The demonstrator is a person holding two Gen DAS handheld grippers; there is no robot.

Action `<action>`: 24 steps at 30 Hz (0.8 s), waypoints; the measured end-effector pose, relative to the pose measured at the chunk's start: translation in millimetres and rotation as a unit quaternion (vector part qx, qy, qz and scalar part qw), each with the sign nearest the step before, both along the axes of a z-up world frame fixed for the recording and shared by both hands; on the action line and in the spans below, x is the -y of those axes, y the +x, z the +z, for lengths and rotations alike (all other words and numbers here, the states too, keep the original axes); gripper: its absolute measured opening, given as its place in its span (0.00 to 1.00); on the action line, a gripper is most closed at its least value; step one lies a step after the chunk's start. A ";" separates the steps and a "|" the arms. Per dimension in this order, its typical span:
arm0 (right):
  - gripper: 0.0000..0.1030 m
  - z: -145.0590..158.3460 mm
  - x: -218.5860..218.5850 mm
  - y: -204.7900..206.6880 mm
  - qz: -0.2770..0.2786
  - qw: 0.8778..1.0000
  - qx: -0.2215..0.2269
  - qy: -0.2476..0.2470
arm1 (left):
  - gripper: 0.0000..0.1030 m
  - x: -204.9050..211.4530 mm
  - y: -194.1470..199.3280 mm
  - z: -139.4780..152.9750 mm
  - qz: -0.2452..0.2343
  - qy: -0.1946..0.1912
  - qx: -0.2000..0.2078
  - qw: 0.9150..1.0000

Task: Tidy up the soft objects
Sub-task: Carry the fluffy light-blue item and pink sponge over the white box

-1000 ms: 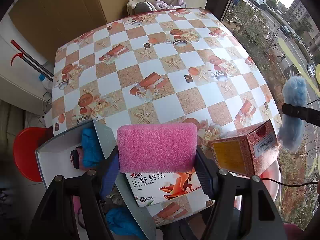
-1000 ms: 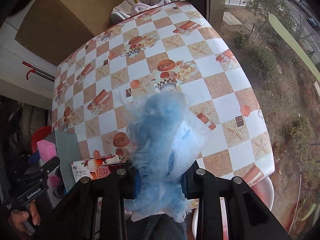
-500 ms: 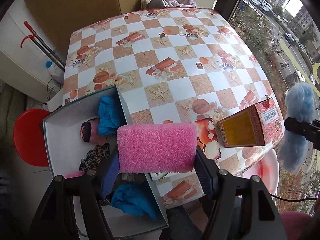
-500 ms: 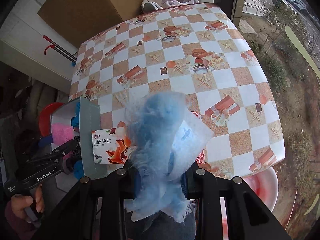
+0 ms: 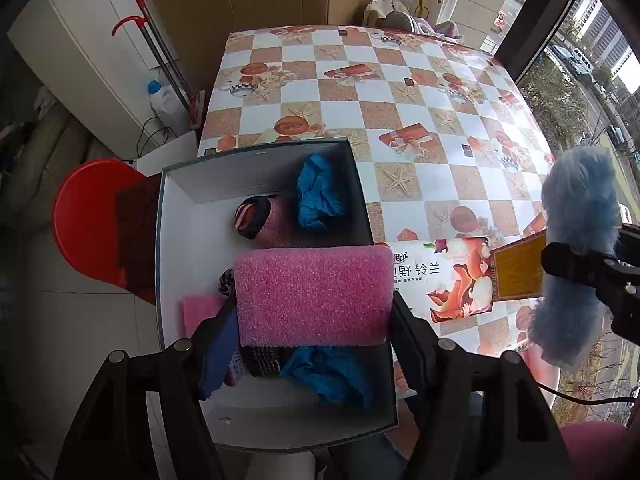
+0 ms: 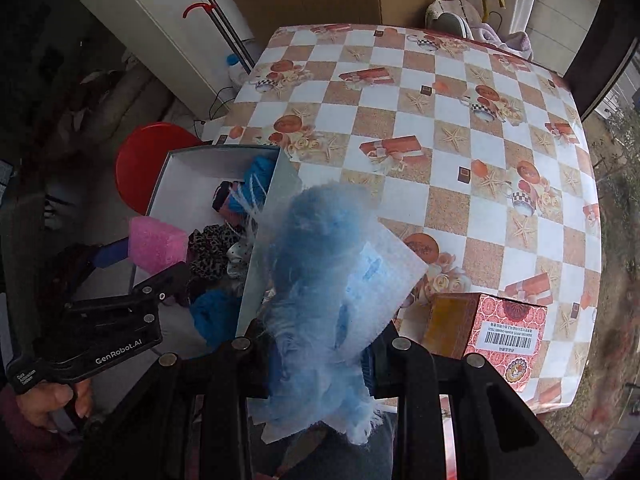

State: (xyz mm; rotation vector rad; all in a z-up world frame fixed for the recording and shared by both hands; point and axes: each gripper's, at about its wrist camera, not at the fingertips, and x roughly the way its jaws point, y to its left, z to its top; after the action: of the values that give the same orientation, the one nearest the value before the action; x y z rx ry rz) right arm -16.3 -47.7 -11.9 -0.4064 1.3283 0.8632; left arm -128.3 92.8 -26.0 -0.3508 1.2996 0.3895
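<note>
My left gripper (image 5: 314, 312) is shut on a pink sponge block (image 5: 314, 294) and hangs over the open grey box (image 5: 160, 240) at the table's near left corner. In the right wrist view the same pink sponge (image 6: 156, 244) shows above the box (image 6: 188, 156). The box holds blue cloths (image 5: 320, 196), a striped sock (image 5: 256, 222), a leopard-print piece (image 6: 210, 250) and another pink sponge (image 5: 200, 314). My right gripper (image 6: 320, 350) is shut on a fluffy light blue duster (image 6: 324, 280) in clear wrap, just right of the box; the duster (image 5: 576, 248) also shows in the left wrist view.
A tissue pack (image 5: 440, 276) and a red patterned carton (image 6: 504, 332) lie on the checked tablecloth (image 6: 440, 120) near the front edge. A red stool (image 5: 88, 216) stands left of the box. A mop (image 5: 160, 60) leans on a white cabinet. A hand (image 6: 48, 400) grips the left tool.
Both grippers have swung left with their loads. The pink sponge went from over the tissue pack to over the box, and the duster moved from mid-table to the box's right wall.
</note>
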 end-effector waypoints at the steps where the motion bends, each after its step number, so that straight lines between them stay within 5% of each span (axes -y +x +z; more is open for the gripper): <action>1: 0.31 -0.1 -8.6 -4.1 0.014 1.000 0.001 -0.001 | 0.71 -4.2 -5.3 -1.8 0.009 -0.002 -0.002 1.000; 13: 0.31 -3.0 -91.3 -37.7 0.101 0.995 -0.004 0.004 | 0.71 -34.4 -40.5 -15.1 0.077 -0.014 -0.017 0.997; 24: 0.31 -19.9 -100.9 -50.0 0.108 0.994 -0.016 -0.016 | 0.71 -37.6 -42.3 -19.2 0.077 -0.017 -0.020 0.997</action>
State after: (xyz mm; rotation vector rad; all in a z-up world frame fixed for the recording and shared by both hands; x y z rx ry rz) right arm -66.4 53.2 -31.8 -0.5716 1.3451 1.0334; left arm -170.7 130.4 -45.2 -0.4750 1.3232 0.5075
